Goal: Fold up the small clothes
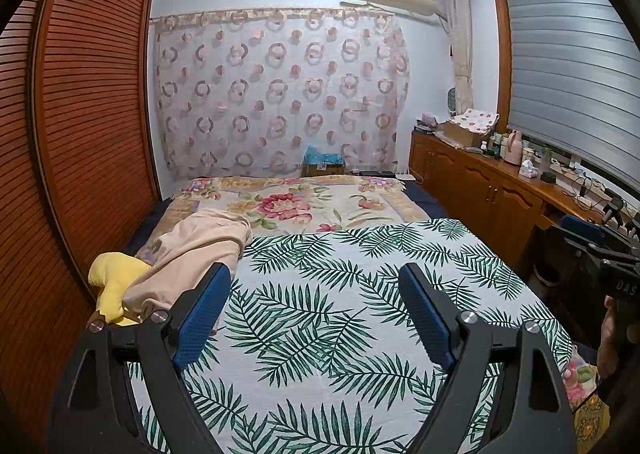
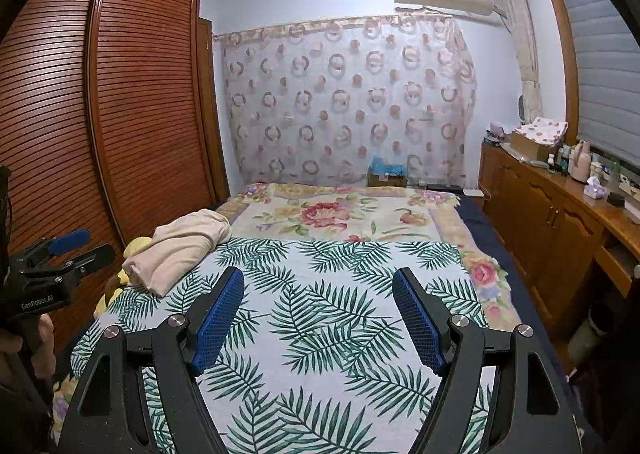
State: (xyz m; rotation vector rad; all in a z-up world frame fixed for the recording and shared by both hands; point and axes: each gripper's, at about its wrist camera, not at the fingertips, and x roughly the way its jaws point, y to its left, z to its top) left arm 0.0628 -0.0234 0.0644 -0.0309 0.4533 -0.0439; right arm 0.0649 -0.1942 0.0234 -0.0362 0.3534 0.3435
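Note:
A beige garment (image 1: 200, 250) lies crumpled at the left edge of the bed, on top of a yellow garment (image 1: 114, 286); both also show in the right wrist view, beige (image 2: 180, 250) and yellow (image 2: 134, 246). My left gripper (image 1: 316, 286) is open and empty, above the palm-leaf sheet (image 1: 340, 314), just right of the pile. My right gripper (image 2: 318, 290) is open and empty above the same sheet (image 2: 320, 334), to the right of the pile. Each gripper shows at the edge of the other's view, the right (image 1: 608, 254) and the left (image 2: 52, 258).
A floral blanket (image 1: 304, 206) covers the far half of the bed. A slatted wooden wardrobe (image 1: 80, 114) stands close on the left. A wooden sideboard (image 1: 500, 190) with bottles and boxes runs along the right under the window blinds. A patterned curtain (image 1: 280, 94) hangs behind.

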